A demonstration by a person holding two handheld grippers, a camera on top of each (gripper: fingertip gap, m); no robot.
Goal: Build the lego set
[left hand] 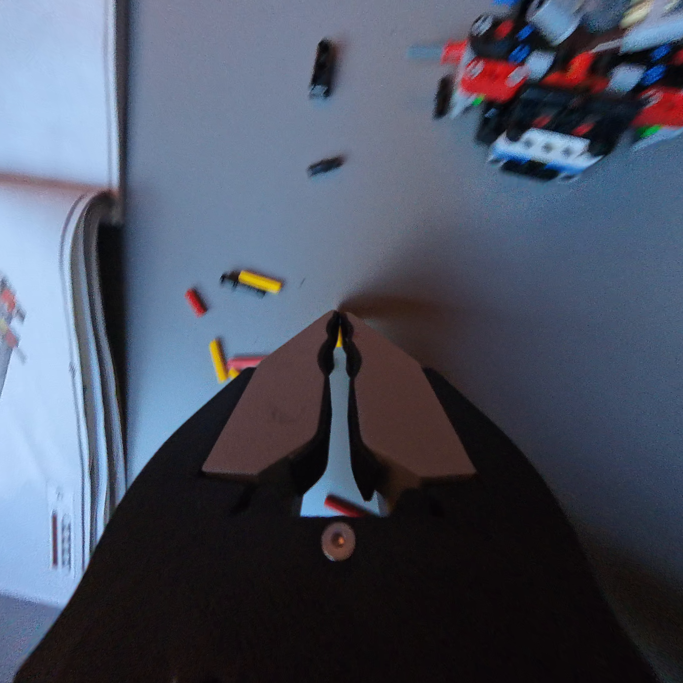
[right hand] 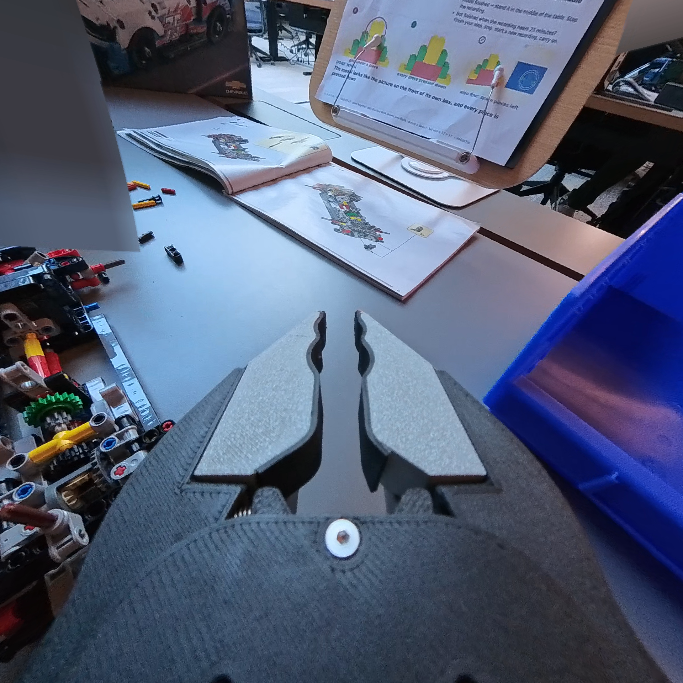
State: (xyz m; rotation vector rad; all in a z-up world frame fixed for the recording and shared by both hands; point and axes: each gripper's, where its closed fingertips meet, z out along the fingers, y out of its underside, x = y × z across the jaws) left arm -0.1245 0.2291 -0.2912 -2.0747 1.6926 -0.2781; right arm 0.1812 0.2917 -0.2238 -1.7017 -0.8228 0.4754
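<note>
My left gripper (left hand: 338,318) is shut, tips close over the grey table. A thin sliver of a small yellow piece (left hand: 339,339) shows pinched between its pads just behind the tips. Loose pieces lie to its left: a yellow piece with a black pin (left hand: 258,281), a red piece (left hand: 196,302) and another yellow piece (left hand: 218,360). My right gripper (right hand: 340,318) is open and empty, above bare table between the brick model (right hand: 48,388) and a blue bin (right hand: 610,388).
The part-built model also shows in the blurred left wrist view (left hand: 565,85), with black pieces (left hand: 321,68) near it. An open instruction booklet (right hand: 351,218) lies ahead. Behind it stand a sheet holder (right hand: 443,74) and a box (right hand: 166,44). Tip to tip, the grippers are about 30 cm apart.
</note>
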